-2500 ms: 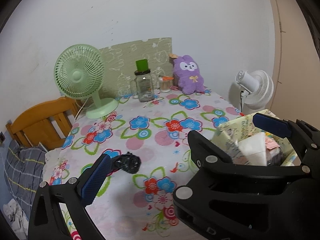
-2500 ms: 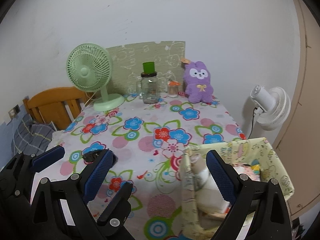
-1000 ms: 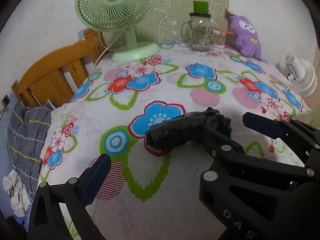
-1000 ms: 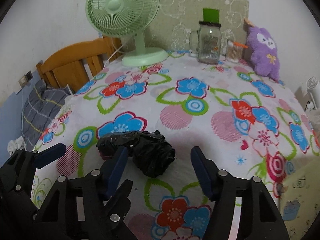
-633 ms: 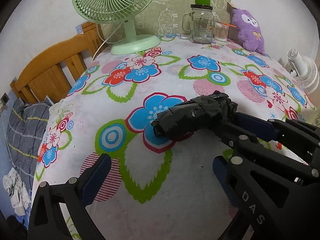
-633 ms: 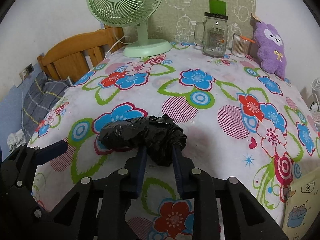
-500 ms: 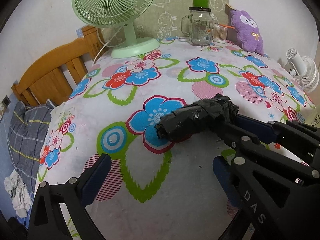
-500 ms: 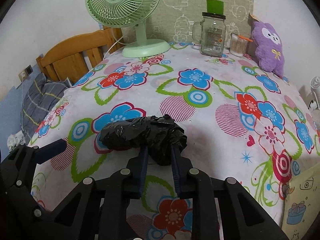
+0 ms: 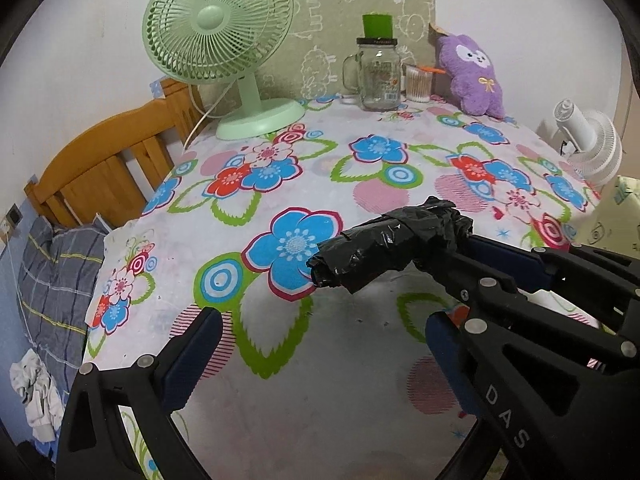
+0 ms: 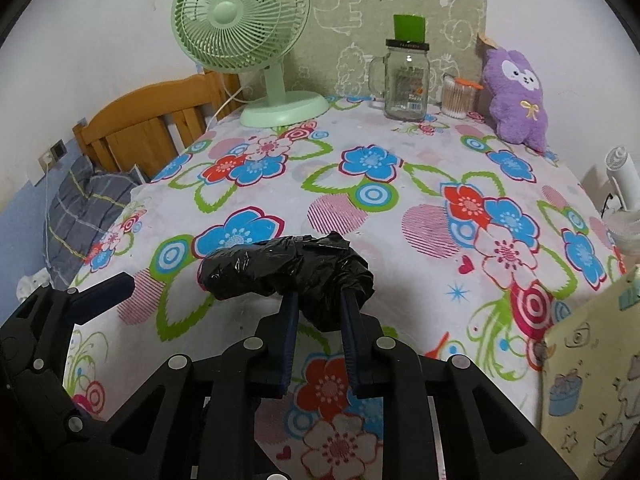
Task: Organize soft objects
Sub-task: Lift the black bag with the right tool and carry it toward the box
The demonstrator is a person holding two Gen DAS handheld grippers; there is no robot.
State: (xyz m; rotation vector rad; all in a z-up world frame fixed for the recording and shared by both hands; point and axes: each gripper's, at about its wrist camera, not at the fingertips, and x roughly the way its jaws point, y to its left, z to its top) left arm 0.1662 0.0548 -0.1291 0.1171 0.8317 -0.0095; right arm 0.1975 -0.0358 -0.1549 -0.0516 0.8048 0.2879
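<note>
Crumpled black plastic bundle (image 10: 288, 270) — lengthwise, pinched

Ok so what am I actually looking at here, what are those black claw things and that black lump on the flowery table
They are two hand-held grippers, each carried by a person, each with its own camera looking along its fingers. The right gripper is shut on a crumpled black plastic bag; the left gripper is open and empty. The flowered tablecloth also carries a green desk fan, a glass mug jar, a cotton swab tub and a purple plush toy. A yellow fabric basket stands at the right.
</note>
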